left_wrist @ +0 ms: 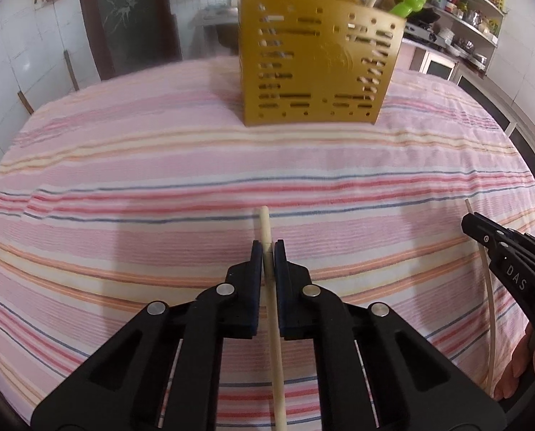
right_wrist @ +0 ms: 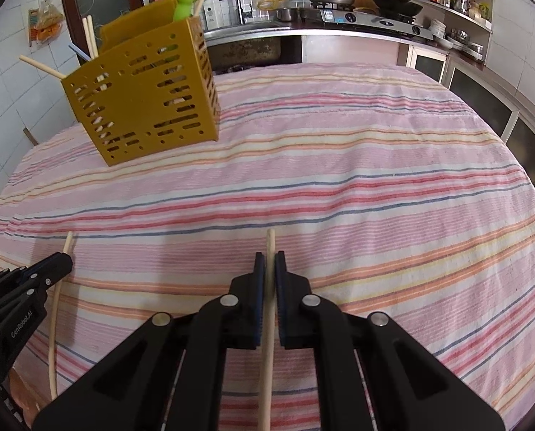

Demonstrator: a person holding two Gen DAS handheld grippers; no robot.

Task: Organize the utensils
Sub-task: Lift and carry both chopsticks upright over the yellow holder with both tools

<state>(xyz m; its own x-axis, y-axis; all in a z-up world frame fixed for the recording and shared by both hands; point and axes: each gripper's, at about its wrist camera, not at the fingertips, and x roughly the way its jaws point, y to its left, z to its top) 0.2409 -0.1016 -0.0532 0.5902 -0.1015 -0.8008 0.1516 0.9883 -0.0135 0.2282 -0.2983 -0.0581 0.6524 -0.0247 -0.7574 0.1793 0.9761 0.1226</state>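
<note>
Striped pink cloth [left_wrist: 124, 179] carries the gold slotted holder [left_wrist: 317, 57], standing ahead of the left gripper [left_wrist: 268, 251] and ahead-left of the right gripper [right_wrist: 269, 262], so the left looks nearer. Each gripper is clamped on a wooden chopstick [left_wrist: 265, 222] [right_wrist: 270, 244] whose long axis runs straight forward between its jaws, tip just beyond the fingertips.

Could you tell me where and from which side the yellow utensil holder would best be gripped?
Grip the yellow utensil holder by its thin upper rim on the near wall, coming from above: the box stands upright, too broad to span. Both tongs currently hold chopsticks.
</note>
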